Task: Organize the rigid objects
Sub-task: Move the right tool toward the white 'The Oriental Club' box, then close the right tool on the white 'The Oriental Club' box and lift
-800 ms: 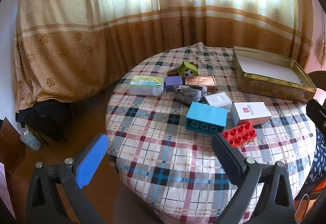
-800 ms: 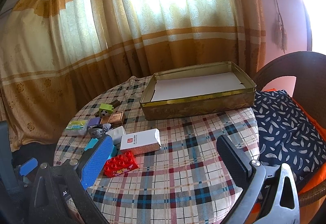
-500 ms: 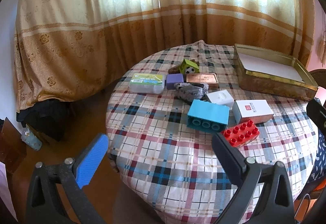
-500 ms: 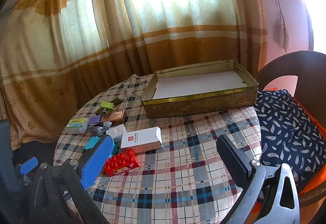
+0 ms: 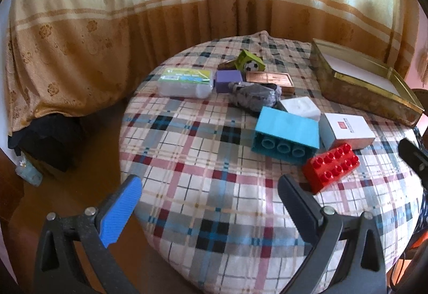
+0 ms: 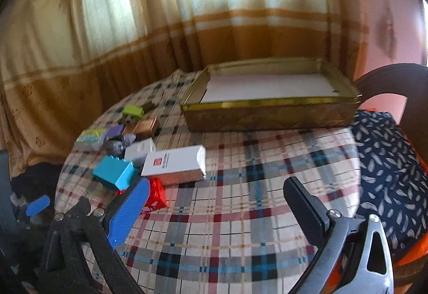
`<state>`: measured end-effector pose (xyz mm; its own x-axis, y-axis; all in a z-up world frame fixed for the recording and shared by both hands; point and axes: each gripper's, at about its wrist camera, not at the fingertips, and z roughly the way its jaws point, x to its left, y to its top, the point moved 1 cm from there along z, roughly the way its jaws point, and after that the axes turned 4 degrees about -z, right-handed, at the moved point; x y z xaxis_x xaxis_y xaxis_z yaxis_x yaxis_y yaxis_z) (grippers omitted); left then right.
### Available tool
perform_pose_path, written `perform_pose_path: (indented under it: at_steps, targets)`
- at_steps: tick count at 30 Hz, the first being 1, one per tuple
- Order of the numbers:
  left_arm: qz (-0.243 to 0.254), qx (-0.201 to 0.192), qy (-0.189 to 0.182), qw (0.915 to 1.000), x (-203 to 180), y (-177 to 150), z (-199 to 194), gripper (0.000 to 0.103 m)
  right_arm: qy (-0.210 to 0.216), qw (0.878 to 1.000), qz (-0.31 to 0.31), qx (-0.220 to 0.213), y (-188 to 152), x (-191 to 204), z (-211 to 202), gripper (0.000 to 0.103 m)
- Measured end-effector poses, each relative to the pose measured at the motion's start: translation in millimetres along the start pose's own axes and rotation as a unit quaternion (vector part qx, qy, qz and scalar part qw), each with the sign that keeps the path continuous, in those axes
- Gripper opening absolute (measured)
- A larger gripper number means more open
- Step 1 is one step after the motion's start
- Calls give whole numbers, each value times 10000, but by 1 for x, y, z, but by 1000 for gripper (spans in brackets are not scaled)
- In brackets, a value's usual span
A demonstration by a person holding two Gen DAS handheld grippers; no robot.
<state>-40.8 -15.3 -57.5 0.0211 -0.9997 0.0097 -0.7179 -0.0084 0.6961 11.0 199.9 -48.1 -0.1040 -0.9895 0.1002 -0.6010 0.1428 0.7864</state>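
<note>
on the plaid table (image 5: 214,200), red brick (image 5: 331,167), both claws wide, empty

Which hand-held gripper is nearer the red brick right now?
Right. The right hand-held gripper has its blue finger beside the red brick; the left hand-held gripper hangs open short of it, near the table edge.

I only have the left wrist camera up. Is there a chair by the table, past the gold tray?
Observer: Yes, a dark rounded chair back stands beside the gold tray.
Operator: Anything on its seat?
Observer: A dark blue cushion with a white feather print.
Operator: Is my right gripper holding anything?
Observer: No, the right gripper is open, with only tablecloth between its fingers.
Operator: Is it near the red brick?
Observer: The blue finger covers part of the red brick in that view.
</note>
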Motion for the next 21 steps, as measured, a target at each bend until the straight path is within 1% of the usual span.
perform_pose_path:
  at_steps: [1, 3, 5, 9, 12, 14, 15, 18, 21]
  targets:
    - [9, -2, 31, 10000, 0, 1, 2, 103, 39, 10000, -50, 68, 0, 2, 4, 97]
    - [48, 2, 90, 9999, 2, 1, 6, 103, 161, 9992, -222, 287, 1, 9, 17, 88]
    - [57, 36, 82, 9999, 4, 1, 10, 103, 189, 9983, -274, 471, 1, 12, 29, 84]
    - [69, 59, -9, 10000, 6, 3, 14, 103, 312, 9974, -113, 642, 14, 10, 43, 84]
    - [62, 52, -9, 10000, 7, 6, 15, 103, 543, 9930, -94, 1049, 22, 21, 64, 84]
    - [99, 52, 7, 9999, 7, 8, 15, 103, 667, 9882, -113, 1375, 20, 30, 79, 84]
    - [126, 50, 33, 9999, 7, 9, 15, 103, 731, 9865, -141, 1461, 20, 34, 84, 84]
    - [180, 61, 46, 9998, 6, 12, 16, 103, 468, 9867, -524, 1463, 24, 50, 89, 84]
    - [240, 62, -12, 9997, 3, 15, 17, 103, 323, 9842, -675, 1605, 25, 55, 97, 85]
